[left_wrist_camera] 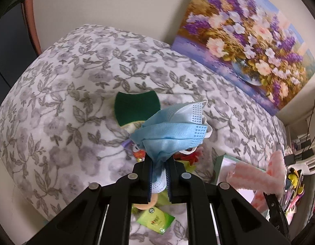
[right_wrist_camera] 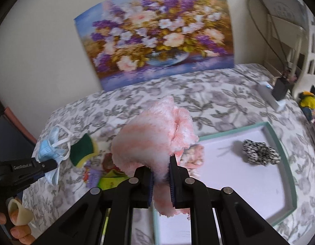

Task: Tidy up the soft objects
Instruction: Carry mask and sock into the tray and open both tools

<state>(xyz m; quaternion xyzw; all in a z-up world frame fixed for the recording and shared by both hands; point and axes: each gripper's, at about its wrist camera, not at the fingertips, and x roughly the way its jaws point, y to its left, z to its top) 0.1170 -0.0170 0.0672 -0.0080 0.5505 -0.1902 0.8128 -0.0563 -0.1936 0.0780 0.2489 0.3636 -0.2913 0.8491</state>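
Observation:
My left gripper is shut on a crumpled blue face mask and holds it above the bed; the mask also shows at the left of the right wrist view. My right gripper is shut on a fluffy pink cloth, held over the left edge of a shallow teal-rimmed white tray. A black-and-white knitted item and a pale pink soft item lie in the tray. A green and yellow sponge lies on the bed beyond the mask.
The bed has a grey floral cover. A flower painting leans on the wall behind. A green packet, a red-orange toy and small packets lie under the left gripper. White shelving and cables stand at the right.

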